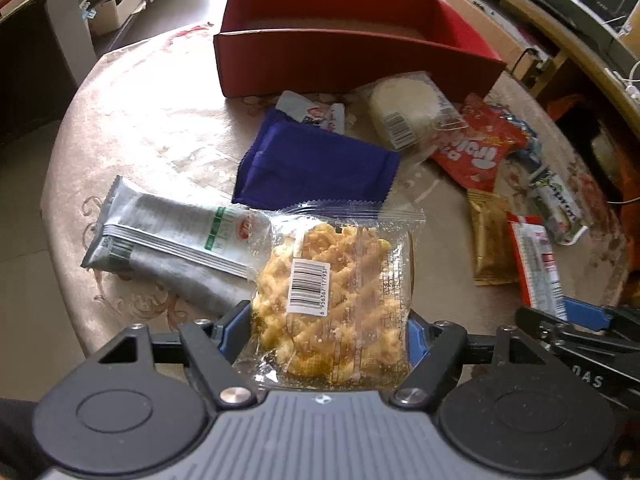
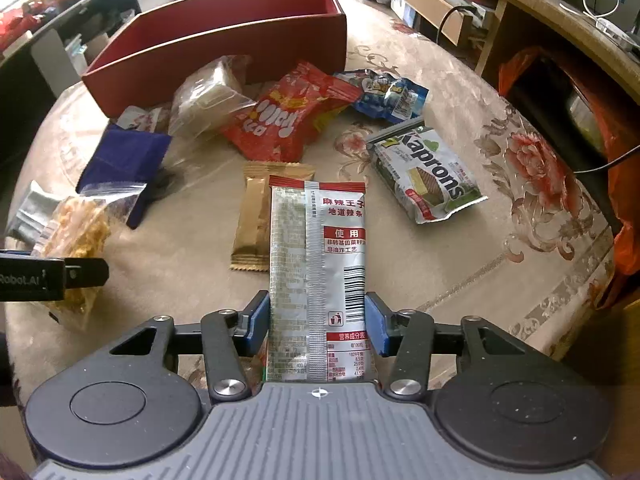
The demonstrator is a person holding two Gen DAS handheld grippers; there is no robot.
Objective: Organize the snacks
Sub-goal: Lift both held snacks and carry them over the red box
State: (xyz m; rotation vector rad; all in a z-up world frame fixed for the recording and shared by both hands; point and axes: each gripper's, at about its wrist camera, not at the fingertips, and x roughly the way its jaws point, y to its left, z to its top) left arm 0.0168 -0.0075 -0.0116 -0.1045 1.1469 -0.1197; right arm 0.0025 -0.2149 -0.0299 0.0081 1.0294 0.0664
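Clear plastic crackles in the left gripper (image 1: 330,322), its fingers pinching the bag of fried twists (image 1: 332,292); the right gripper (image 2: 318,320) has its fingers pressed on the silver spicy-strip packet (image 2: 318,256). Both packets are gripped just above the surface (image 2: 460,280), so the pick-up step looks done. Next move, likely: carry each over to the open red box (image 1: 340,60) beyond the scattered snacks and let go inside

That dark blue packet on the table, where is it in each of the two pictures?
Left wrist view: the dark blue packet lies near the middle, just beyond the clear bag of yellow snacks.
Right wrist view: the same packet sits at the left, behind that clear bag.
Shared landmark: the red box, which stands beyond the packet in both views.
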